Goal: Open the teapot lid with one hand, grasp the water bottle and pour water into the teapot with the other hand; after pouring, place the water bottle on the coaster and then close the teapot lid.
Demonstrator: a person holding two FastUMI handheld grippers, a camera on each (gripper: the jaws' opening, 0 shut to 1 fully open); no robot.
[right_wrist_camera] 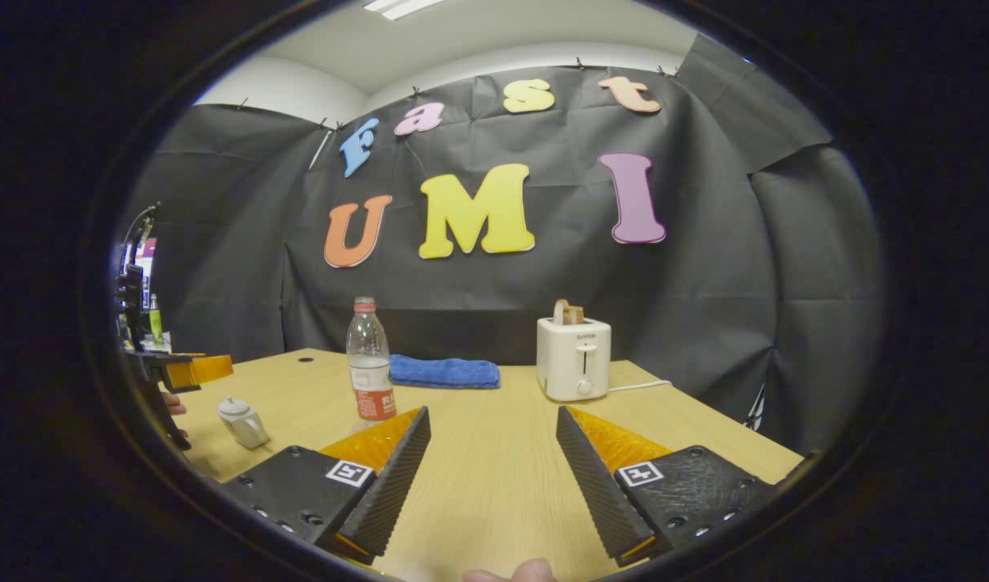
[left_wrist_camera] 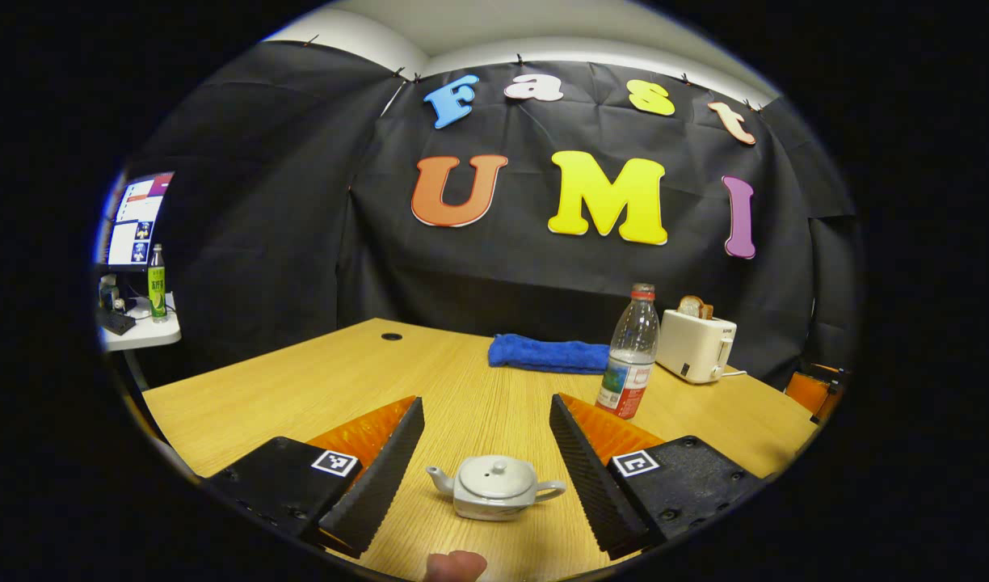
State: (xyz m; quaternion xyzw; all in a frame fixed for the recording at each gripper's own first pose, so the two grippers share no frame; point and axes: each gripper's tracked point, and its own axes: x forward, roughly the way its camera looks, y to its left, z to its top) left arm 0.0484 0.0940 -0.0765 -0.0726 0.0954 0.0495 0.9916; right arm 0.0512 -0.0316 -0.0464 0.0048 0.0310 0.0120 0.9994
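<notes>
A small grey-white teapot [left_wrist_camera: 494, 485] with its lid on stands near the table's front edge. In the left gripper view it appears between my left gripper's [left_wrist_camera: 486, 402] wide-apart fingers, untouched. The left gripper is open. A clear water bottle [left_wrist_camera: 629, 356] with a red cap and label stands upright beyond, to the right. In the right gripper view the bottle [right_wrist_camera: 370, 364] stands ahead and left of my right gripper [right_wrist_camera: 492, 412], which is open over bare table. The teapot [right_wrist_camera: 241, 420] sits at far left, under the other gripper [right_wrist_camera: 179, 369].
A folded blue cloth [left_wrist_camera: 547, 354] lies at the back of the wooden table [left_wrist_camera: 300, 388]. A white toaster [right_wrist_camera: 574, 356] with bread in it stands at the back right, its cord trailing right. A side table with a green bottle [left_wrist_camera: 156, 283] and a monitor is off to the left.
</notes>
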